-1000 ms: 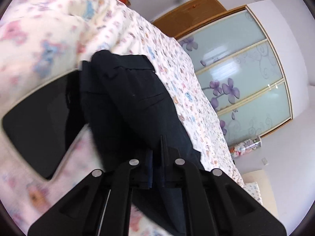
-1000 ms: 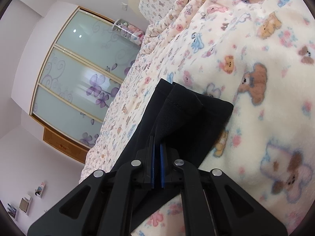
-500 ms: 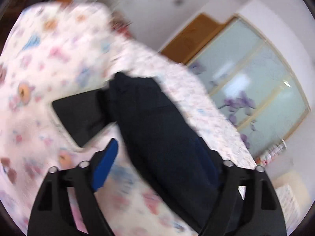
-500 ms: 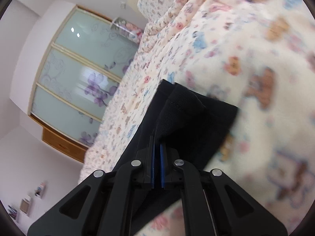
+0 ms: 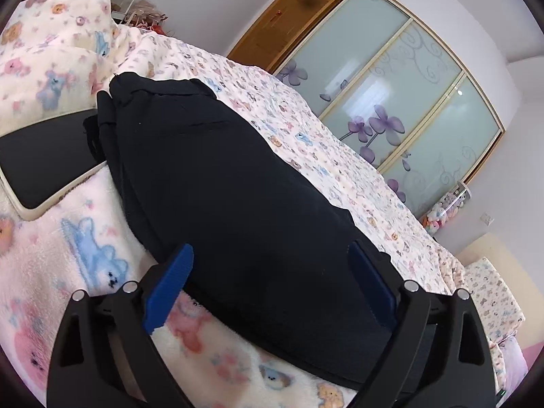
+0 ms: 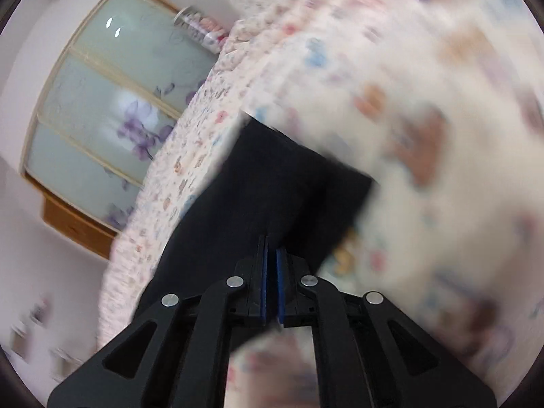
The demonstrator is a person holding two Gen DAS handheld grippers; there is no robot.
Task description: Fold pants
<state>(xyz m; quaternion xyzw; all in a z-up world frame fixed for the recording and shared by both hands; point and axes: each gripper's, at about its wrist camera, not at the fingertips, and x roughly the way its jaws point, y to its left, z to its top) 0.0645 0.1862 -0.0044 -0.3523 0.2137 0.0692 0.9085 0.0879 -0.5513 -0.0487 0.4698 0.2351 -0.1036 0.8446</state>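
A fleecy cream blanket printed with pastel bears (image 5: 78, 238) covered the bed, beside a frosted-glass sliding wardrobe with purple flowers (image 5: 401, 102). The folded black pants (image 5: 238, 204) lay on the blanket, their waistband overlapping a dark-screened tablet (image 5: 44, 159). The left gripper (image 5: 272, 285) hovered low, jaws spread wide over the fabric. The right gripper (image 6: 271, 285) pinched the pants' (image 6: 278, 183) cloth between nearly closed jaws; that view was motion-blurred.
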